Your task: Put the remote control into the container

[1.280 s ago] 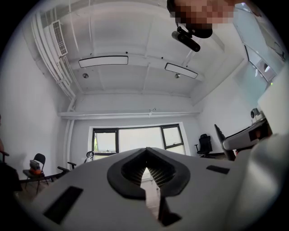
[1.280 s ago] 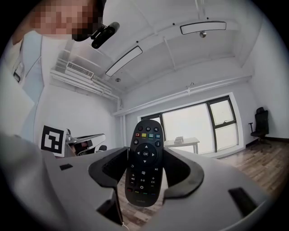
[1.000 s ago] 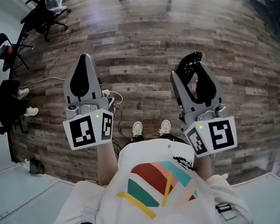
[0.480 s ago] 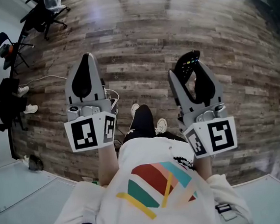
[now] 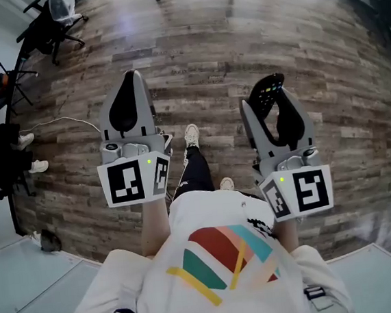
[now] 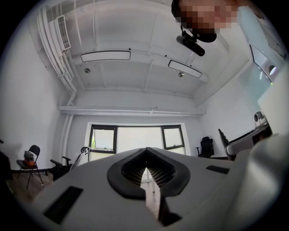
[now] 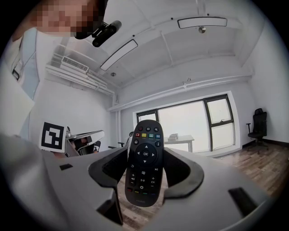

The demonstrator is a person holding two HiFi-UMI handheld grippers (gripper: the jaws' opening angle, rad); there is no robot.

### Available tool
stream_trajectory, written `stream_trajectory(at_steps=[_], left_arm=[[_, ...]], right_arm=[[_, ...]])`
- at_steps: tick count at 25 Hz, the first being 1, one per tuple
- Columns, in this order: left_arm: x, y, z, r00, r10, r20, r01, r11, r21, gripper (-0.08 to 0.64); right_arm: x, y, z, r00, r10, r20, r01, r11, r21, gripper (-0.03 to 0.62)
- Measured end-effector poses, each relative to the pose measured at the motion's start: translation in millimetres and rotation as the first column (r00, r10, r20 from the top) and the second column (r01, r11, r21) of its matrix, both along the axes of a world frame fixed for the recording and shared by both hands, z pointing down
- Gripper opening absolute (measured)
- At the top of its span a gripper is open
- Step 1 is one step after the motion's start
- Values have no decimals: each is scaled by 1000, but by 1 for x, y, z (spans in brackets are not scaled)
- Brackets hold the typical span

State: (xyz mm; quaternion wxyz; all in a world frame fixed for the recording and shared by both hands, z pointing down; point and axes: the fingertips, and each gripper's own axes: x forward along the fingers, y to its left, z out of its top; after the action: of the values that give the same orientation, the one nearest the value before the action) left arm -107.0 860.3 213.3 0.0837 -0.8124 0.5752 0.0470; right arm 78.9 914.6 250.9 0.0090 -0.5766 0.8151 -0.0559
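- The right gripper (image 7: 145,173) is clenched on the remote control (image 7: 144,155); a dark pad presses on each long side of it
- The remote stands upright between the jaws with its button face toward the gripper's own camera; the row of coloured keys is at the top and the round OK pad just under it
- Its lower half sits down in the hollow between the pads, and its upper end sticks out past the jaw tips
- In the head view the same black remote rises from the right gripper's jaws at the right of the picture, above the wooden floor (image 5: 205,41) and touching nothing else
- The left gripper (image 6: 145,173) is closed with nothing in it: its ribbed pads meet at the tips, with only a thin slit of light below them
- The two grippers are held side by side and well apart in front of the person's white shirt (image 5: 218,253), marker cubes nearest the body and jaws pointing away
- A white shoe (image 5: 191,135) stands on the floor between the two grippers
- Black office chairs (image 5: 48,22) stand near the floor's far left corner
- Beyond the remote, the right gripper view shows a white table (image 7: 178,142) before a wide window (image 7: 198,119)
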Motion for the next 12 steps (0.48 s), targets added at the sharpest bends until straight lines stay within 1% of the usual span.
stream_trajectory(at_steps=[3, 8, 12], left_arm=[[-18, -47, 1, 999, -9, -37, 8, 1000, -10, 3], [-36, -119, -14, 998, 10, -57, -10, 1000, 11, 3], [-61, -172, -21, 997, 23, -69, -21, 1000, 21, 3]], right_arm=[[-19, -46, -2, 1000, -19, -19, 19, 1000, -9, 250], [-43, -120, -19, 999, -19, -43, 19, 1000, 1, 250], [-67, -177, -25, 998, -15, -55, 14, 1000, -3, 250]])
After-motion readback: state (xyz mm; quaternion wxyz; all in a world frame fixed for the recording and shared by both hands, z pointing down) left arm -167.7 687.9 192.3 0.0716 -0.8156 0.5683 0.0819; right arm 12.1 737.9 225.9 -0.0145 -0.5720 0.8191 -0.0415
